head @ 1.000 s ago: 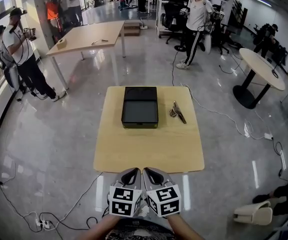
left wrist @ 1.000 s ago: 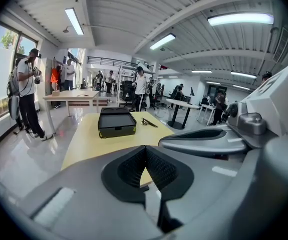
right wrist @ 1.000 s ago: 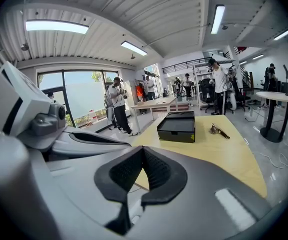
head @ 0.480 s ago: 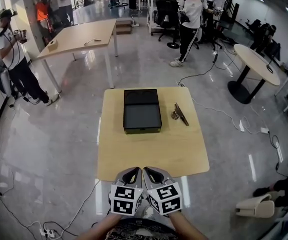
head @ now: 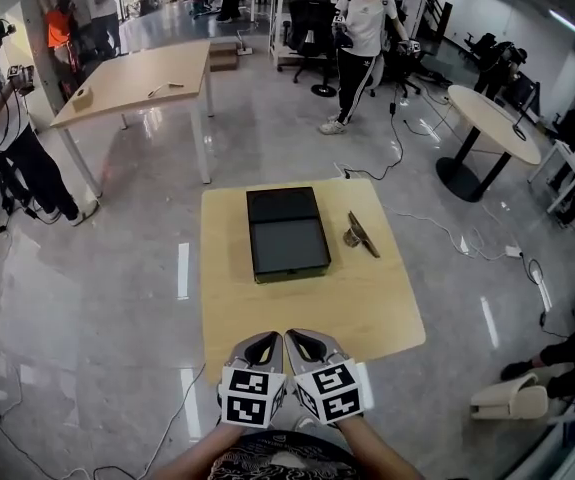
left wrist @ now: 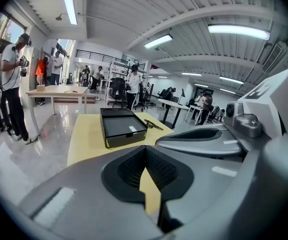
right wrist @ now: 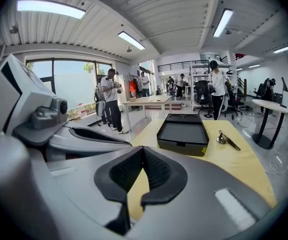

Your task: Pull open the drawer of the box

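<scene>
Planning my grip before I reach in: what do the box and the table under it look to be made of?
The box: matte black, no glare under the ceiling lights, likely cardboard or coated board; plastic is possible. The table: pale tan, evenly coloured flat top, probably wood laminate or veneer.

An open-plan lab or office: wooden tables (head: pixel 137 80), office chairs (head: pixel 310 26), polished floor (head: pixel 107 288), ceiling strip lights (left wrist: pixel 239 30).

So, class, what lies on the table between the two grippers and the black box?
Nothing: just bare table up to the box, as the head view shows.
</scene>
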